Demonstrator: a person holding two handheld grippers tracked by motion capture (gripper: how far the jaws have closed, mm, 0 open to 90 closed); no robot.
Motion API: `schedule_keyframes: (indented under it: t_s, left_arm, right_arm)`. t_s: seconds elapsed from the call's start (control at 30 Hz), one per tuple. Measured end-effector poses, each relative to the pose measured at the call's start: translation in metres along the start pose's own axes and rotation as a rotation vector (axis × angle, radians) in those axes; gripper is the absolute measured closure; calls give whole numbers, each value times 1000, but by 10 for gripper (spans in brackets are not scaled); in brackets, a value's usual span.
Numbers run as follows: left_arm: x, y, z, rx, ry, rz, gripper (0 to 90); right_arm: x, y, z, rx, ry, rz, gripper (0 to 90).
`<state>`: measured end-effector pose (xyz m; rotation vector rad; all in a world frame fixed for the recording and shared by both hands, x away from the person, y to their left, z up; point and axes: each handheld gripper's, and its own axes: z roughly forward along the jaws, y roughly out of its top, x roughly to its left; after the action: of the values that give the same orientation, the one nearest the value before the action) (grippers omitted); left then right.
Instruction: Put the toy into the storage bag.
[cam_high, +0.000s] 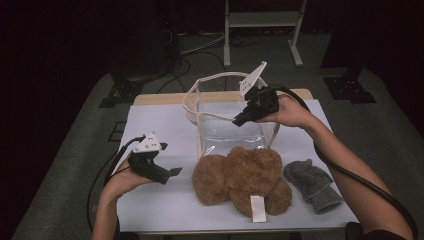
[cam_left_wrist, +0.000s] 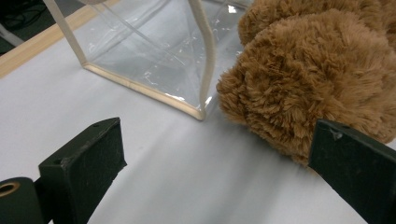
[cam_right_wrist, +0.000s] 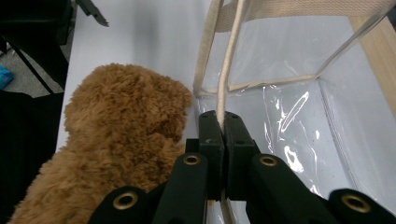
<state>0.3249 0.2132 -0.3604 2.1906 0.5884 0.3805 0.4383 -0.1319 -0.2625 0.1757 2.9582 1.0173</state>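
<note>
Above the far middle of the table (cam_high: 150, 205), the right gripper (cam_high: 239, 120) has its jaws pressed together on the cream rim strap (cam_right_wrist: 225, 79) of the clear bag (cam_high: 232, 132). At near left, the left gripper (cam_high: 172, 172) stands wide apart, holding nothing. Just near of the bag lies a brown plush bear (cam_high: 240, 180), its white label (cam_high: 258, 208) blank from here, and a grey sock (cam_high: 312, 184) to its right.

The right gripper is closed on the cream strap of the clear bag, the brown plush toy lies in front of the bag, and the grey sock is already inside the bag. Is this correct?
Not quite. The grey sock is not inside the clear bag; in the high view it lies on the table, beside the brown plush toy. The rest holds: the right gripper is closed on the cream strap.
</note>
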Motion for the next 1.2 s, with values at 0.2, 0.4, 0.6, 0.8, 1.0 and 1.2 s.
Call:
schedule_keyframes:
  t_s: [0.2, 0.4, 0.6, 0.8, 1.0, 1.2]
  left_arm:
    - [0, 0, 1, 2, -2, -4, 28]
    - [0, -1, 2, 10, -5, 2, 28]
    - [0, -1, 1, 8, -3, 3, 28]
    - [0, -1, 3, 10, -9, 3, 28]
    - [0, -2, 3, 9, -7, -2, 28]
    - [1, -3, 4, 11, -10, -11, 28]
  right_arm:
    - [6, -1, 3, 4, 7, 0, 869]
    - [5, -3, 3, -1, 10, 10, 867]
    - [3, -5, -2, -31, -5, 47, 712]
    - [9, -4, -17, -72, -34, 65, 485]
    - [23, 0, -30, -102, -68, 41, 350]
    - [44, 3, -36, -120, -58, 3, 301]
